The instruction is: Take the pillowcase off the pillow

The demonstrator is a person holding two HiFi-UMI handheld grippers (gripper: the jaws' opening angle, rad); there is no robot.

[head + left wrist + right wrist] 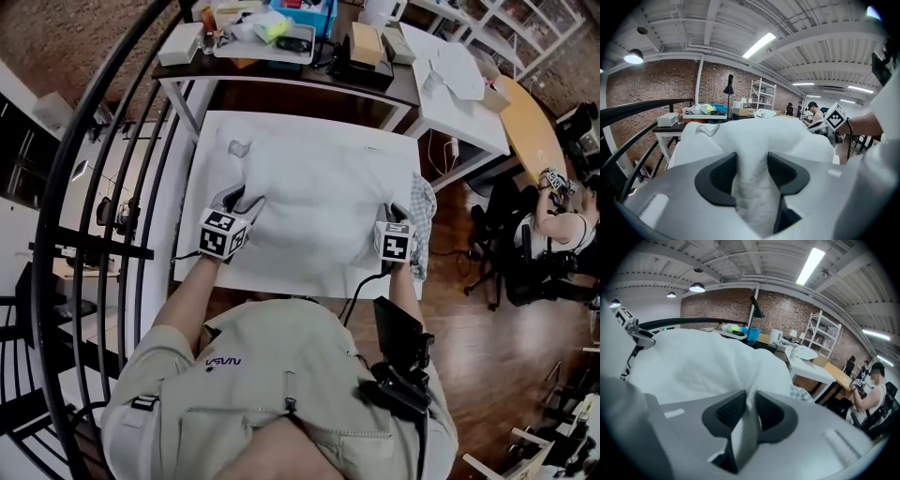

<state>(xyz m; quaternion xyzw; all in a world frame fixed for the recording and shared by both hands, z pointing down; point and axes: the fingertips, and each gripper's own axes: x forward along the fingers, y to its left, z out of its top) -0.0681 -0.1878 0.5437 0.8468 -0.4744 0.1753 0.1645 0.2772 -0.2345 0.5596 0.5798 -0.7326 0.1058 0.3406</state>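
The pillow (319,187) is laid flat on the white worktop (281,272), probably so that its pillowcase (693,366) can be taken at the near edge. At the near left corner of the pillow, a thick fold of the pillowcase is clamped by the left gripper (752,164), whose jaws are half closed on the bulk. At the near right corner of the pillow, only a thin pleat is pinched by the right gripper (749,405), whose jaws are nearly together.

Black railing (94,249), cluttered desk (244,73), checked cloth (424,202), seated person (562,230)
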